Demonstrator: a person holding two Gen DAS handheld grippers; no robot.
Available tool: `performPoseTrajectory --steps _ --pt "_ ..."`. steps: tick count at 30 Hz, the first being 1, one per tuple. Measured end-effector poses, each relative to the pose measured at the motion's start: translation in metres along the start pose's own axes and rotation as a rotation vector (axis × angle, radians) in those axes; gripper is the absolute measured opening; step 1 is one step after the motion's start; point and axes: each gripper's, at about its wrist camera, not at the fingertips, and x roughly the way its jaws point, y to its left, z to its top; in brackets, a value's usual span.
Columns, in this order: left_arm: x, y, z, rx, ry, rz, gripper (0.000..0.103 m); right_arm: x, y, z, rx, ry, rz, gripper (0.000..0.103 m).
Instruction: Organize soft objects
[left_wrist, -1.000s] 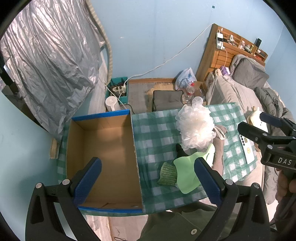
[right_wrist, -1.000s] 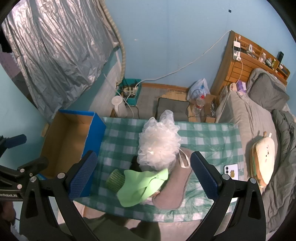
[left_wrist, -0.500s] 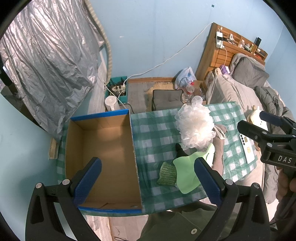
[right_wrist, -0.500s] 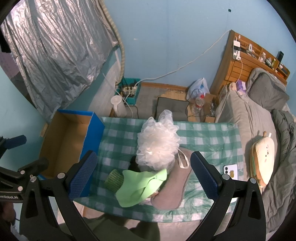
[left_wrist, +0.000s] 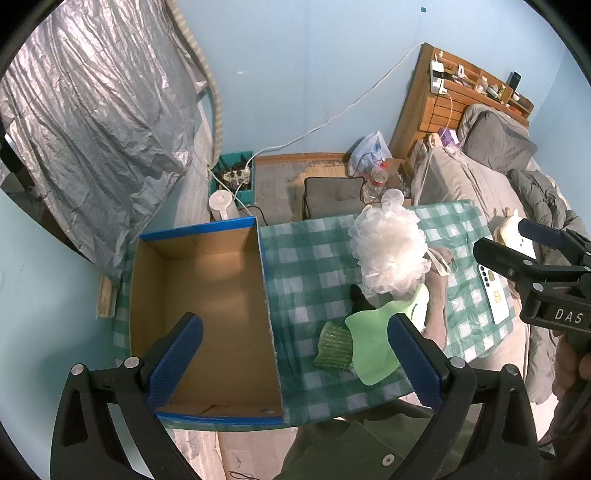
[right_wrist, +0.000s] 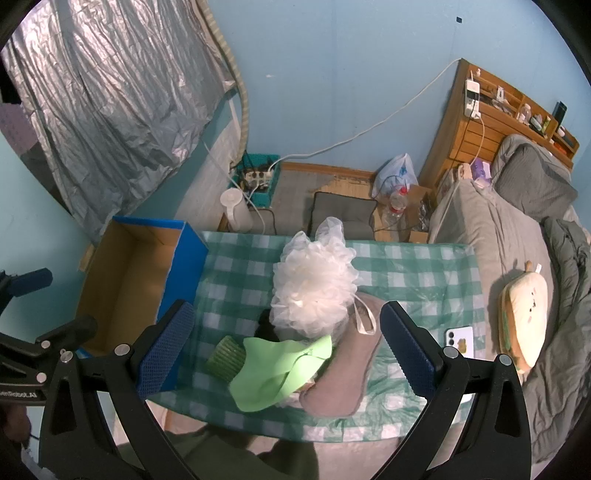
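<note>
A pile of soft things lies on the green checked table (right_wrist: 406, 266): a white mesh bath pouf (right_wrist: 314, 284) (left_wrist: 388, 254), a light green cloth (right_wrist: 277, 365) (left_wrist: 373, 339), a green scrub sponge (right_wrist: 225, 356) (left_wrist: 332, 347) and a grey-brown cloth mitt (right_wrist: 347, 369). An empty cardboard box with blue rim (left_wrist: 207, 314) (right_wrist: 125, 280) stands on the left. My left gripper (left_wrist: 291, 362) is open, high above the box edge. My right gripper (right_wrist: 284, 350) is open, high above the pile.
A white phone (right_wrist: 460, 339) lies at the table's right edge. A bed with a toast-shaped plush (right_wrist: 522, 314) is to the right. A stool (right_wrist: 343, 214), bottle, power strip and silver sheet (right_wrist: 110, 92) are behind the table.
Both views have shifted very slightly; the objects and both open grippers are otherwise as before.
</note>
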Motion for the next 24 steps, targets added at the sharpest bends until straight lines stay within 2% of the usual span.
performPoseTrajectory --steps 15,24 --pt "0.001 -0.004 -0.004 0.003 0.006 0.004 0.101 0.001 -0.002 -0.002 0.001 0.008 0.0 0.101" --pt "0.018 -0.013 -0.012 0.042 0.029 0.006 0.101 0.008 -0.032 -0.025 0.035 0.045 -0.007 0.101"
